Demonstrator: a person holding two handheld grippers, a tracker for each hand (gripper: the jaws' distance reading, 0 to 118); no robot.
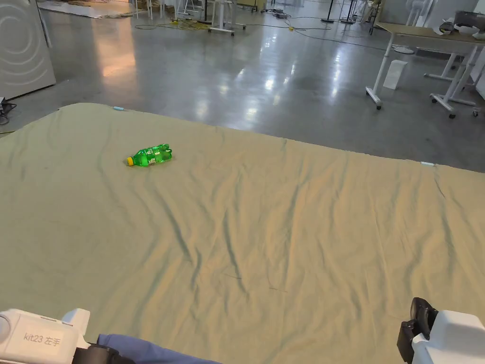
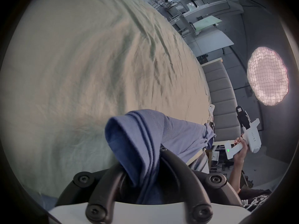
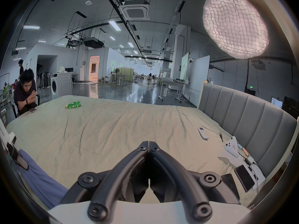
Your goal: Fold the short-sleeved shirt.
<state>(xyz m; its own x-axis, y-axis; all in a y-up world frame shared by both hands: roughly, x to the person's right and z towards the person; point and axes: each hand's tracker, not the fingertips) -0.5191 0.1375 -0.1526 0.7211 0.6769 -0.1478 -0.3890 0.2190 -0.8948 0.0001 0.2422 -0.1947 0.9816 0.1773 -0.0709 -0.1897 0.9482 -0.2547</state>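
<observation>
The blue short-sleeved shirt (image 2: 145, 138) is bunched up, and my left gripper (image 2: 142, 156) is shut on a thick fold of it at the near edge of the bed. In the head view the shirt (image 1: 142, 351) peeks in at the bottom left beside the left gripper (image 1: 102, 355). My right gripper (image 3: 148, 144) is shut with nothing between its jaws and hovers above the sheet, off to the right of the shirt (image 3: 40, 183). The head view has the right gripper (image 1: 419, 322) at the bottom right corner. A hand holds it up in the left gripper view (image 2: 239, 110).
A wrinkled beige sheet (image 1: 284, 227) covers the bed. A green bottle (image 1: 150, 155) lies far left. A grey headboard (image 3: 242, 119) stands on the right, with a remote (image 3: 203, 133), a white controller (image 3: 232, 146) and phones (image 3: 244, 177) beside it. A person (image 3: 25, 95) sits at the far left corner.
</observation>
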